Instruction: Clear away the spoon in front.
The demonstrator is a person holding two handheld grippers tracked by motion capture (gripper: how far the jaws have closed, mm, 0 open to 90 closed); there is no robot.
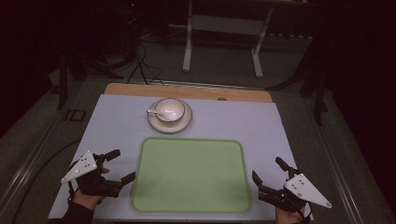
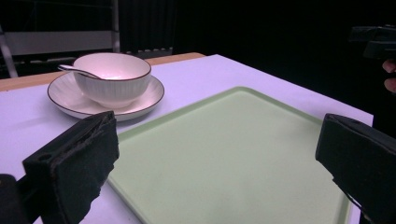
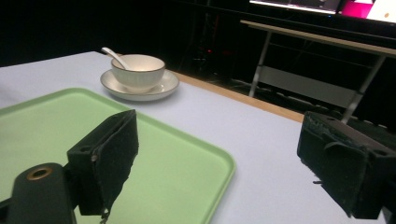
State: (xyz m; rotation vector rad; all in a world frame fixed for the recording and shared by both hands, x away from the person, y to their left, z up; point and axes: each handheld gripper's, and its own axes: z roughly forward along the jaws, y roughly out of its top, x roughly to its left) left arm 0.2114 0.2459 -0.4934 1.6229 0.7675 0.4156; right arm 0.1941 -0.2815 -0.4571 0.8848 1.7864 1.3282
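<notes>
The left gripper (image 1: 117,164) is held at the near left of the table, just beside the left edge of the tray (image 1: 190,205), its jaws spread wide with nothing between them. The tray, a smooth pale-green rectangle with rounded corners and a low raised rim, is laid with its long axis across the table, between the two grippers. Beyond its far edge, slightly left of centre, a glossy white ribbed bowl (image 1: 169,109) with a dark rim line is seated on a matching saucer (image 1: 183,124); a white spoon (image 1: 155,112) is rested in the bowl, its handle pointing left (toward the left hand's side). The bowl is judged somewhat nearer the left gripper, forward and inward of its jaws. At the near right, the right gripper (image 1: 269,170) is likewise held fully open and empty, just beside the tray's right edge.
</notes>
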